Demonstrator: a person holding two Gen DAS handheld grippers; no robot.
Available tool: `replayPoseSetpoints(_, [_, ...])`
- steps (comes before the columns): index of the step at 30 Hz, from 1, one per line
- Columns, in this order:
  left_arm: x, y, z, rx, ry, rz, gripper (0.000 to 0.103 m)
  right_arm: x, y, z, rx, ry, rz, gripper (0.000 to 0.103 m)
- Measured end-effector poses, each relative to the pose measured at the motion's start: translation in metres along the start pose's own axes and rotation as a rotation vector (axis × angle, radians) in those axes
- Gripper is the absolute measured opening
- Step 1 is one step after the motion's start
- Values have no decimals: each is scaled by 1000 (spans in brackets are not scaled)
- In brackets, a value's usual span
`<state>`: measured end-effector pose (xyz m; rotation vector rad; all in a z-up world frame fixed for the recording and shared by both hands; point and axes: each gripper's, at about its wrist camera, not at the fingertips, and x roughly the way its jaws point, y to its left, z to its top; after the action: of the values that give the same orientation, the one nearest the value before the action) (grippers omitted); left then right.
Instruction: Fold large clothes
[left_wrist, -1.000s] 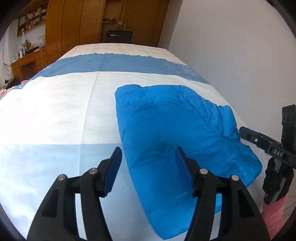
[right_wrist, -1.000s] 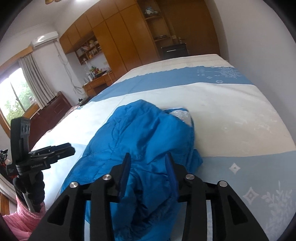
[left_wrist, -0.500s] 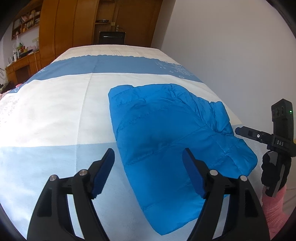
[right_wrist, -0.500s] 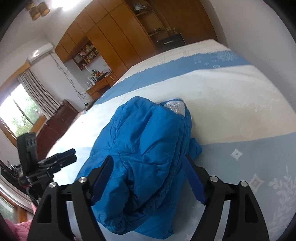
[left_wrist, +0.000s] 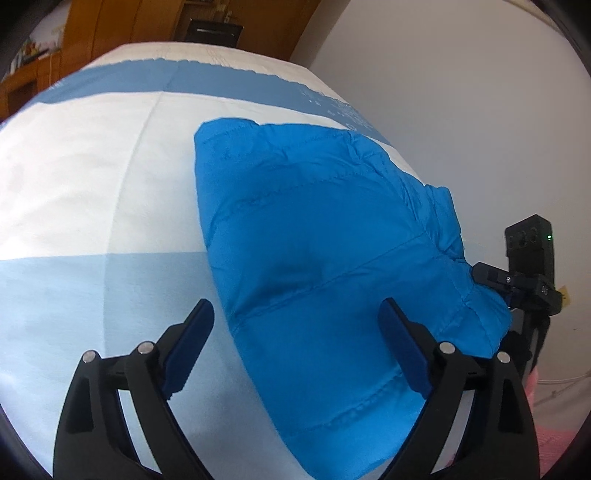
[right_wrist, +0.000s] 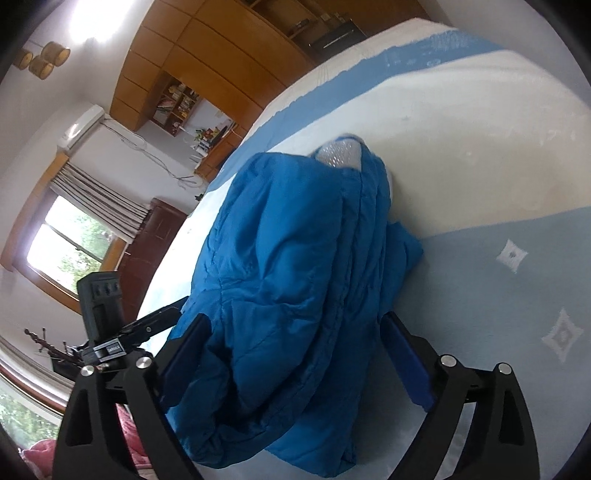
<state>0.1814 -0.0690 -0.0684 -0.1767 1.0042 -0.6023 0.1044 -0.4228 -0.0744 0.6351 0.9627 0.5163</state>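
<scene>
A bright blue puffer jacket (left_wrist: 325, 258) lies folded on the bed (left_wrist: 92, 184), near its right side. My left gripper (left_wrist: 297, 314) hovers over the jacket's near left edge, its jaws opening wide, the pads off the fabric. In the right wrist view the jacket (right_wrist: 295, 258) is bunched, with a silver lining (right_wrist: 340, 155) showing at its far end. My right gripper (right_wrist: 295, 325) straddles the near end of the bundle, jaws opening, pads not pressing on it. Each gripper shows in the other's view: the right gripper (left_wrist: 517, 284) and the left gripper (right_wrist: 147, 325).
The bed (right_wrist: 480, 147) has a white and blue cover. A white wall (left_wrist: 461, 92) runs along its right side. Wooden wardrobes (right_wrist: 221, 55) stand beyond the far end, with a window (right_wrist: 66, 247) and a dark dresser (right_wrist: 151, 236) to the left. A pink sleeve (left_wrist: 554, 443) shows low right.
Both grippers' jaws have spread wide. Both have sunk closer to the jacket, and the right one has rolled and tipped downward. The jacket lies where it was.
</scene>
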Motion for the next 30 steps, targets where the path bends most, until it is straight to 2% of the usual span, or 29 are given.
replayPoseSetpoints(6, [15,6,1,-26,27,-80,96,14,-12,5,33,36,71,97])
replayPoseSetpoints(12, [26,4,1,-15,27,-107,101,27,-20,9,40,62,106,100])
replayPoseSetpoints(19, [38,13,3,-48,39,-166,101,34,-26,12,21,73,139,100])
replayPoseSetpoints(26, [41,10,3,-62,13,-165,100,37,-18,11,-44,53,144,100])
replayPoseSetpoints(30, [38,7,2,-45,-7,-158,97,36,-12,7,-86,32,139,91])
